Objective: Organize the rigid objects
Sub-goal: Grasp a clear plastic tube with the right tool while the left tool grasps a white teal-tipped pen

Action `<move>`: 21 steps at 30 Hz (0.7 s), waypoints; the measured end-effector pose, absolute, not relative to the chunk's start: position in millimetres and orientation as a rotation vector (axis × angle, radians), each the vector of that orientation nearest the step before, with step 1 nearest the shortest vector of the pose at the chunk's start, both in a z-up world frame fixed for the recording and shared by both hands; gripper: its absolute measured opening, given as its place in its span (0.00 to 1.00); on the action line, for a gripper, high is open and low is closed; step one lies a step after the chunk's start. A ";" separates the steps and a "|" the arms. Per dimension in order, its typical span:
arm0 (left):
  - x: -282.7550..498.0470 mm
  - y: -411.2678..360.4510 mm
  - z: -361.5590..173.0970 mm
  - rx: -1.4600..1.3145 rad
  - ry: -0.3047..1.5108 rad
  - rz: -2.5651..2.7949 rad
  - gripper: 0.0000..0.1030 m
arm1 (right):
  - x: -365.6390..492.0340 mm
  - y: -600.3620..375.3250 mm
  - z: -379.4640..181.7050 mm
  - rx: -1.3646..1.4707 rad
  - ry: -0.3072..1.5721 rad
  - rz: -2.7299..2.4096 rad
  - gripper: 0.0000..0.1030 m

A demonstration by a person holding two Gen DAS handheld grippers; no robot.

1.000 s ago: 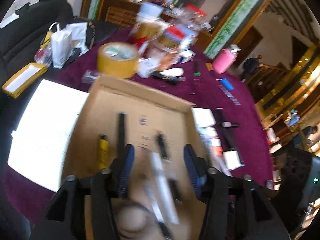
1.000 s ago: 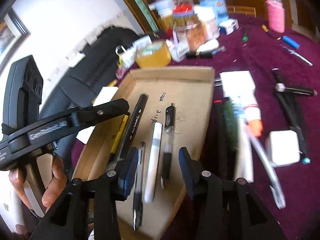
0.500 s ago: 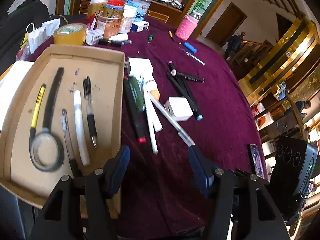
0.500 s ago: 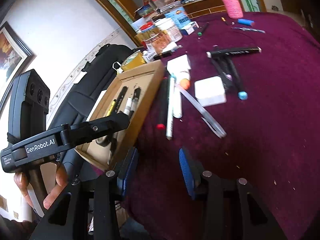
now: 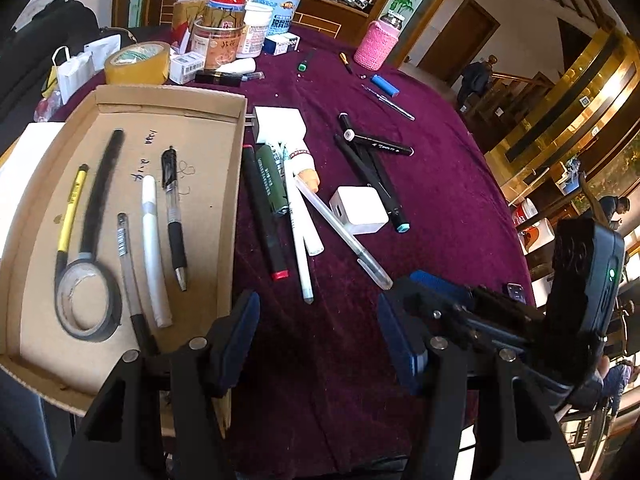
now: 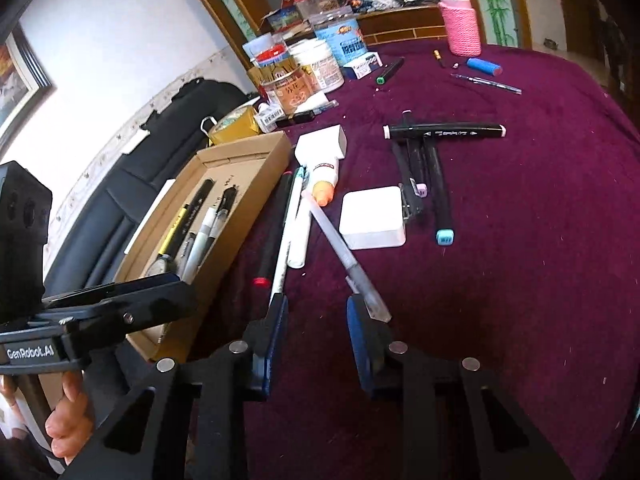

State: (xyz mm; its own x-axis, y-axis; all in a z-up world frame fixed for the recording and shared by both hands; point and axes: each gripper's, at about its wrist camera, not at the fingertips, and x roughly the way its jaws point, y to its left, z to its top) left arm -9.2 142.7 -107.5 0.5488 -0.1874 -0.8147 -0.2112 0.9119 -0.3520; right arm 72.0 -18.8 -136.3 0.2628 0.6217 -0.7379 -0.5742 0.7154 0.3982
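A cardboard tray (image 5: 236,184) (image 6: 256,184) lies at the left on the purple cloth. It holds several pens, a white marker (image 5: 154,248) and a ring of black tape (image 5: 86,304). Beside it lie loose pens: a black red-tipped marker (image 5: 262,212), a clear pen (image 5: 340,232) (image 6: 344,252), a white charger cube (image 5: 360,210) (image 6: 374,216) and black markers (image 5: 376,176) (image 6: 444,132). My left gripper (image 5: 320,328) is open and empty above the cloth near the tray's corner. My right gripper (image 6: 316,328) is open and empty, just short of the clear pen's tip.
Jars and tins (image 5: 218,40), a yellow tape roll (image 5: 138,64), a pink knitted bottle (image 5: 376,46) (image 6: 460,28) and a blue cylinder (image 5: 384,85) stand at the table's far side. A black bag (image 6: 172,120) lies left of the tray.
Both grippers have pulled back from over the tray to the near table edge. The left one has steadied; the right one has moved closer to the clear pen.
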 end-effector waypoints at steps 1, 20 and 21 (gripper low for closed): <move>-5.6 143.5 -109.0 -0.443 1.005 0.009 0.58 | 76.9 -17.8 -137.7 0.050 1.033 0.807 0.31; 56.9 151.4 -129.2 -0.421 1.091 -0.015 0.47 | 109.9 12.5 -175.0 -0.046 1.118 0.828 0.13; 61.7 150.7 -131.7 -0.416 1.099 -0.014 0.42 | 108.4 12.0 -175.7 -0.043 1.119 0.830 0.12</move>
State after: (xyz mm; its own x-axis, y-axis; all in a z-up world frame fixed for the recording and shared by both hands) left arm 61.7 150.7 -131.7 0.4622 -0.2144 -0.8605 -0.1926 0.9229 -0.3334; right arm 108.4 12.0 -175.7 0.1762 0.5659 -0.8054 -0.6067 0.7067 0.3639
